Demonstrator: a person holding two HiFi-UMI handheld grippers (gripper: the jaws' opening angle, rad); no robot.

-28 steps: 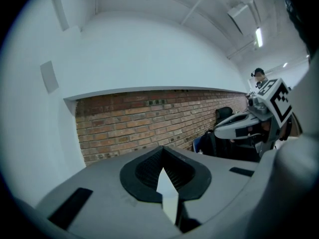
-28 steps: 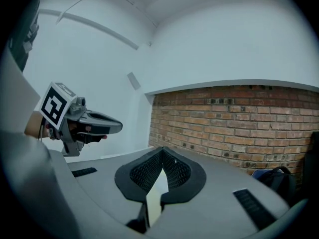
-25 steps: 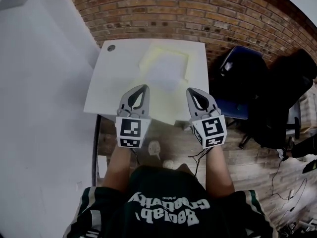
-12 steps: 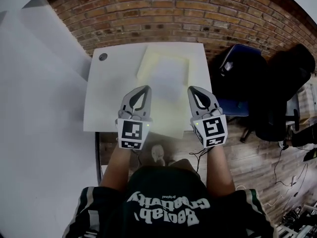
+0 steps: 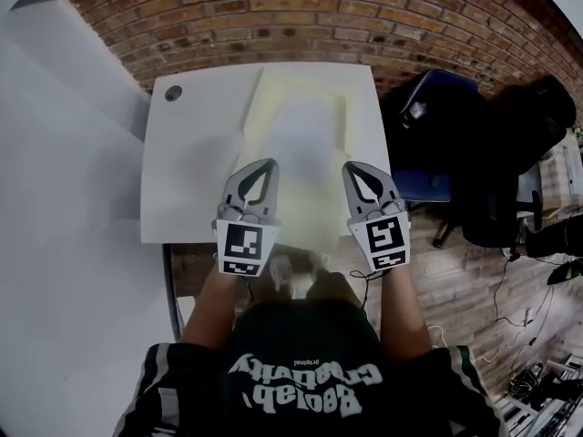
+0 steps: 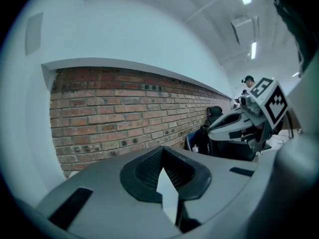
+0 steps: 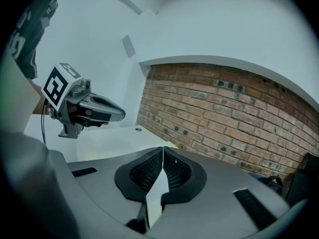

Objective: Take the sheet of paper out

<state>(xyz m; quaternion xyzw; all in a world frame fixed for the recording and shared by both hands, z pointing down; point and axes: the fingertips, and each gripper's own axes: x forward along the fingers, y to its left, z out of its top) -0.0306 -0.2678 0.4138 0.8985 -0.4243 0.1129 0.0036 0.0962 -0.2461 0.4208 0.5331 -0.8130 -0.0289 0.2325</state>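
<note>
A pale yellow folder lies on the white table, toward its right side. A white sheet of paper rests in it. My left gripper hovers over the near part of the table, just short of the folder's near edge, its jaws shut on nothing. My right gripper hangs level with it at the folder's near right corner, also shut and empty. In the left gripper view the left gripper shows its tips meeting, and the right gripper shows the same in its own view.
A brick wall runs behind the table. A blue chair with dark bags stands close on the right. A round cable hole sits at the table's far left corner. White wall lies to the left, and cables trail on the wooden floor.
Both grippers have gone forward and down together over the table's near edge. The folder now lies closer to their tips. Both stayed shut.
</note>
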